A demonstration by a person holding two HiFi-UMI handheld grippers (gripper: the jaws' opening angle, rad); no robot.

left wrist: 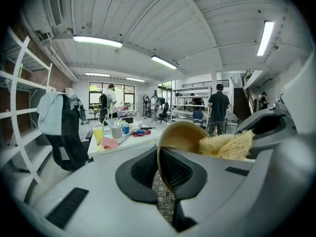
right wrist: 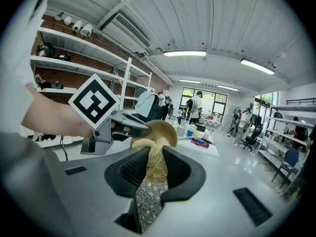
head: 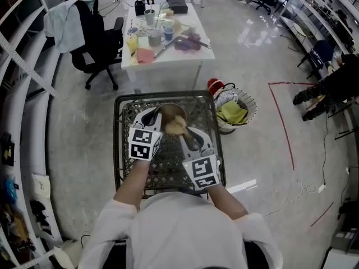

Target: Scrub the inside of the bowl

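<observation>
The left gripper has its jaws closed on the rim of the tan bowl. In the left gripper view the bowl's wall runs edge-on up between the two dark pads, and the rest of the bowl rises just beyond the jaw tips and to their right.

The right gripper has its jaws closed on a pale, fibrous scrubber. The lower part of the scrubber is pinched between the pads, and its frayed top fans out past the tips. That loose end lies against the bowl, just ahead of the right jaws.

Seen from the left jaws, the scrubber sits beside the bowl on its right, touching it, with the right gripper's grey body close behind.

From the head view both grippers angle in toward each other, and the bowl and scrubber meet between their tips above a dark metal mesh table.
</observation>
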